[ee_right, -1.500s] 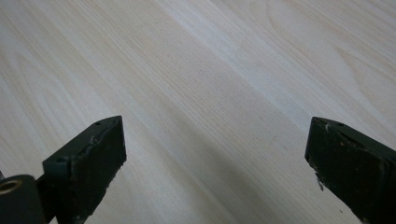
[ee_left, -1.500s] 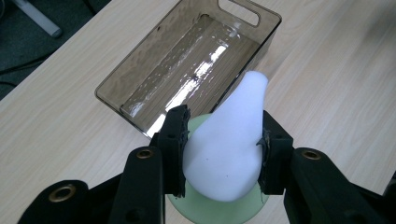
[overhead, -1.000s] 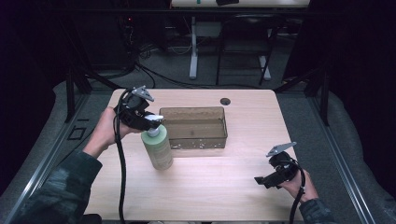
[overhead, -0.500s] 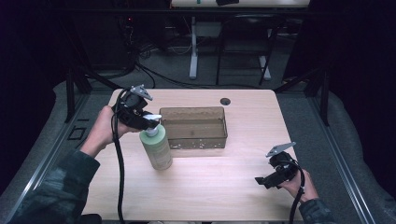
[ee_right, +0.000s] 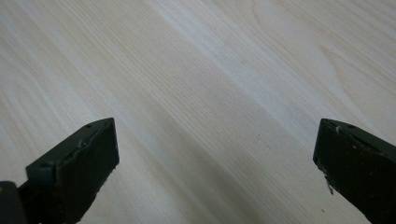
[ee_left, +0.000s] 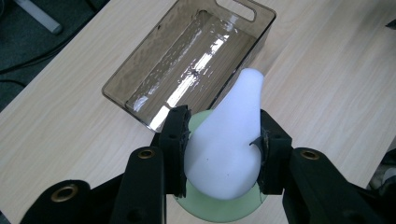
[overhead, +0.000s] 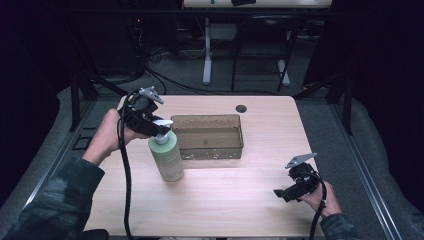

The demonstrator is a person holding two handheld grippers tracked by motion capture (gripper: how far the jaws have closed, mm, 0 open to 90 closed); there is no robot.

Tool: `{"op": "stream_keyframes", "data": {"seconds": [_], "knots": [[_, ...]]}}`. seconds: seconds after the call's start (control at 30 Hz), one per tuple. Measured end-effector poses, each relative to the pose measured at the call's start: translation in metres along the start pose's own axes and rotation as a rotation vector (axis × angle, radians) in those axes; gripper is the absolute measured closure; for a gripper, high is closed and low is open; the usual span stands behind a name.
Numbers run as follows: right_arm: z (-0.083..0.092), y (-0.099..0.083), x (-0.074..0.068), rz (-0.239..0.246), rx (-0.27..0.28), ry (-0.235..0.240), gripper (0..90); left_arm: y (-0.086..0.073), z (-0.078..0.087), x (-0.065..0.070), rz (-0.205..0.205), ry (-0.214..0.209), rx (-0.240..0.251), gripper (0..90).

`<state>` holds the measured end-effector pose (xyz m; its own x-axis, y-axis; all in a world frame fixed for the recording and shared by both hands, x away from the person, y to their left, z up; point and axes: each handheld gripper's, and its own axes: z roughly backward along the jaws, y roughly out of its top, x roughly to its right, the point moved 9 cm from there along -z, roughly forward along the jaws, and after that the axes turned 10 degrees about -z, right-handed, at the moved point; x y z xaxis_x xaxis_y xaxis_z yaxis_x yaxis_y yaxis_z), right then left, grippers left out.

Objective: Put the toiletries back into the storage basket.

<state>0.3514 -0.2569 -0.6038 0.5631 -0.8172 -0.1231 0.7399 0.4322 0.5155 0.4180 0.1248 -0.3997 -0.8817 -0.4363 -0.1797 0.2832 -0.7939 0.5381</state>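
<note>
Down at the near right corner of the table (overhead: 225, 200), the right gripper (overhead: 289, 191) is sitting low in the person's hand, just above the wood, its jaws standing wide apart with nothing between them. Its own view is looking straight at bare pale woodgrain, a black jaw at each lower corner.

Moving up and across to the left, the green bottle (overhead: 167, 159) is standing upright on the tabletop, just in front of the near left corner of the clear bin (overhead: 210, 150). It looks to be close against the bin, though whether the two are touching I cannot tell.

And the left gripper (overhead: 159, 126) is coming in from the left side, clamped on the bottle's white pump head (ee_left: 229, 140). In the left gripper view both black pads (ee_left: 177, 140) are pressing against the sides of that pump head, with the green shoulder of the bottle peeking out beneath and the spout pointing away toward the bin. The person's left hand (overhead: 107, 135) is wrapping the gripper body, the black cable trailing down over the table edge.

Just beyond, the bin is lying lengthwise near the middle of the table, its smoky walls glinting and a handle cut-out at its far end.

Farther back, a small dark round grommet (overhead: 241, 108) is sitting near the table's far edge.
</note>
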Motion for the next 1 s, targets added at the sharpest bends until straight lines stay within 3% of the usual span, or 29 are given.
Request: {"op": "stream_keyframes", "data": {"seconds": [0.7,1.0], "knots": [[-0.002,0.002,0.005,0.007,0.013,-0.016,0.0,0.011,0.016,-0.004,-0.022,0.003,-0.016,62.3],[-0.002,0.003,0.003,0.007,0.012,-0.009,0.0,0.013,0.019,-0.006,-0.012,0.004,-0.010,62.4]]}}
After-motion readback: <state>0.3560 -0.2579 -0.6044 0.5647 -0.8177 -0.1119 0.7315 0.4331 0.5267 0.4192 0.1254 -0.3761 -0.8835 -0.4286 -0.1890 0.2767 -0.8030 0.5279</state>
